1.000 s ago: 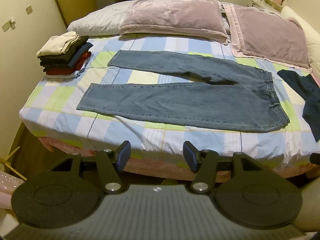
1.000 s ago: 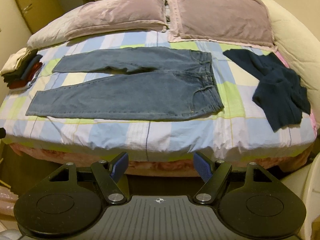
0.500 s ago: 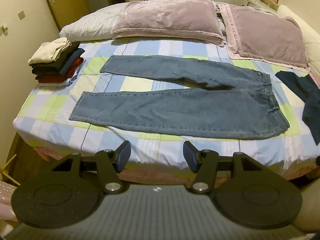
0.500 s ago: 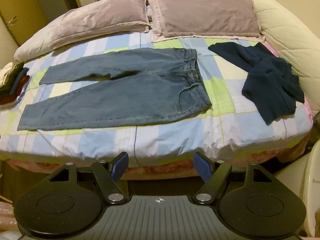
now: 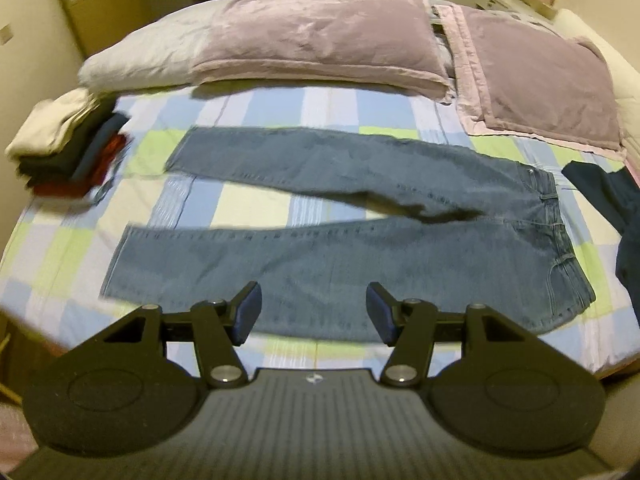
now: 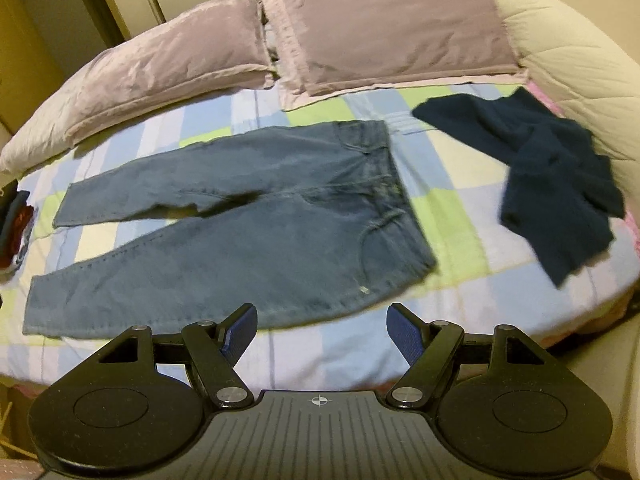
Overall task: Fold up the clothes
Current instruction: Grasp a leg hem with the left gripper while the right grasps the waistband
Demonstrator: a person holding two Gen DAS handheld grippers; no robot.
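- Far left of the bed: a stack of folded clothes (image 5: 66, 148), cream piece on top, then dark, navy and red layers. It sits near the bed's left edge, well apart from the jeans' leg ends. In the right wrist view only a sliver of it shows at the left border.
- Bed surface: a bed sheet of pale blue, white and lime-green checks (image 5: 256, 208); bare patches show between and around the garments.
- Head of bed: two mauve velvety pillows (image 5: 316, 44) side by side, the right one lying on a pink quilted cover.
- Centre: a pair of blue denim jeans (image 5: 328, 256), spread flat. Leg ends point left, waistband right. The legs splay apart, sheet visible in the wedge between them; the near leg runs along the near edge of the bed.
- Left gripper (image 5: 313, 312): black frame with blue pads (image 5: 249, 312), jaws standing apart, nothing between them. It hovers above the near leg, not touching the cloth.
- Right gripper (image 6: 322, 330): same build, jaws wide, nothing gripped. It hangs over the sheet just in front of the jeans' hip.
- Right of the jeans: a crumpled dark navy knitted garment (image 6: 556, 184), apart from the waistband, lying near the bed's right edge beside a cream quilted duvet (image 6: 568, 48).
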